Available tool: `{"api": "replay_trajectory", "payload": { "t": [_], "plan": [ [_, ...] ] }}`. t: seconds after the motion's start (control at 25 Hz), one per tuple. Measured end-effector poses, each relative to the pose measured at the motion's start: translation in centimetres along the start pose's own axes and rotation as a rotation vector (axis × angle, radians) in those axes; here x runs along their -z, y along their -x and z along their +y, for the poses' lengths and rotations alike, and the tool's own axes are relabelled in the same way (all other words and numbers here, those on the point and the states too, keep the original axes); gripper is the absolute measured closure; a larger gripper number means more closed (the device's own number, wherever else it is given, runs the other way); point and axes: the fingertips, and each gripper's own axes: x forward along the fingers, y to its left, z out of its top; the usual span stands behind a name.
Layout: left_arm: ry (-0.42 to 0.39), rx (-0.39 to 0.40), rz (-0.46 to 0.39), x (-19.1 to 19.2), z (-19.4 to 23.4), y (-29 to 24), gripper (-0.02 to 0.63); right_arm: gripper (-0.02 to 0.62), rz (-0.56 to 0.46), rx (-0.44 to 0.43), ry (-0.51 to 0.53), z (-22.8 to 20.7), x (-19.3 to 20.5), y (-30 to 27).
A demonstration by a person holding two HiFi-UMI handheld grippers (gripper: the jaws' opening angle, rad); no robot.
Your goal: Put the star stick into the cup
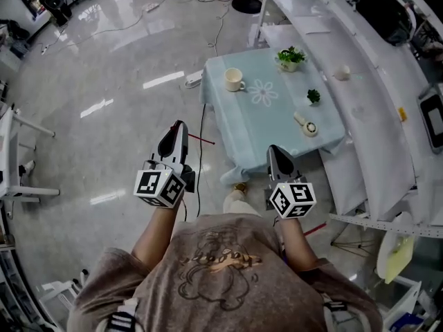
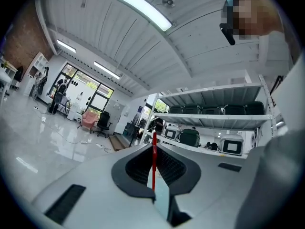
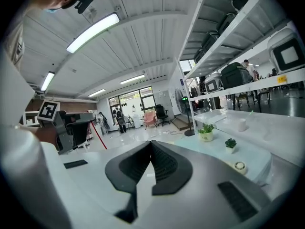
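Steadiness counts: left tongs [image 1: 179,125] pinch the thin red stick [image 2: 154,163]; right tongs [image 1: 274,149] are closed, empty. Carry it upright over the cream cup [image 1: 234,79], well ahead.

The room is bright. Long lights [image 2: 141,7] on the ceiling [image 2: 200,46] shine down and make white glare spots on the shiny floor [image 1: 163,80]. More light comes through far windows [image 2: 83,87]. Shadows are soft. Every view bends round at the edges, with dark corners. Up close, the left gripper [image 2: 153,151] looks a bit blurry.
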Motion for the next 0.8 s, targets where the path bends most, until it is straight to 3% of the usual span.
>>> {"api": "replay_trajectory", "payload": {
  "t": [0.36, 0.8],
  "plan": [
    [0.005, -0.057, -0.025, 0.3, -0.6, -8.6, 0.575, 0.594, 0.013, -0.071, -0.002, -6.3, -3.2, -6.5],
    [-0.016, -0.067, -0.017, -0.3, 1.9, -16.6, 0.574, 0.594, 0.038, -0.073, -0.031, -9.1, -4.1, -12.1]
  ]
}}
